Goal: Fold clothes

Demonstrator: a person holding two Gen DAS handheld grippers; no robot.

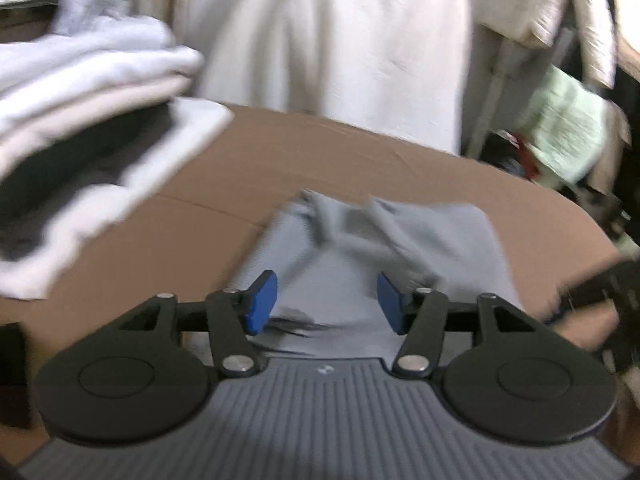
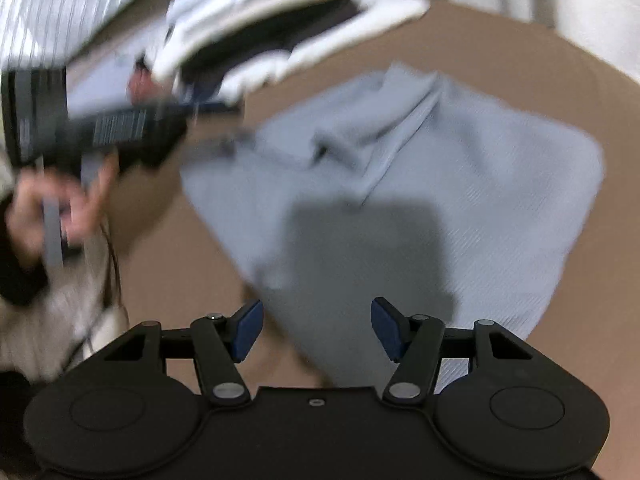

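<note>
Nearest, both tools stand spread and hold nothing: the left gripper hangs low over the near part of a pale grey-blue garment, and the right gripper hovers above the same cloth, casting a dark shadow on it. In the right wrist view the left tool's black body shows off to the side, held in the person's hand, blurred as if in motion.

The garment lies on a brown cardboard surface, roughly gathered into a compact patch with ridges and a raised crease bunched toward its far edge, so it looks partly folded yet not smoothed. That fits either a pause between folds or a release after a fold just laid down; the pictures do not settle which. Any further fold would call for pinching 2 edge points cleanly, which the bunched far edge makes awkward.

Farther off, a stack of folded clothes, white, cream and dark layers, rests at the cardboard's far left. Beyond it hang pale cloths.
</note>
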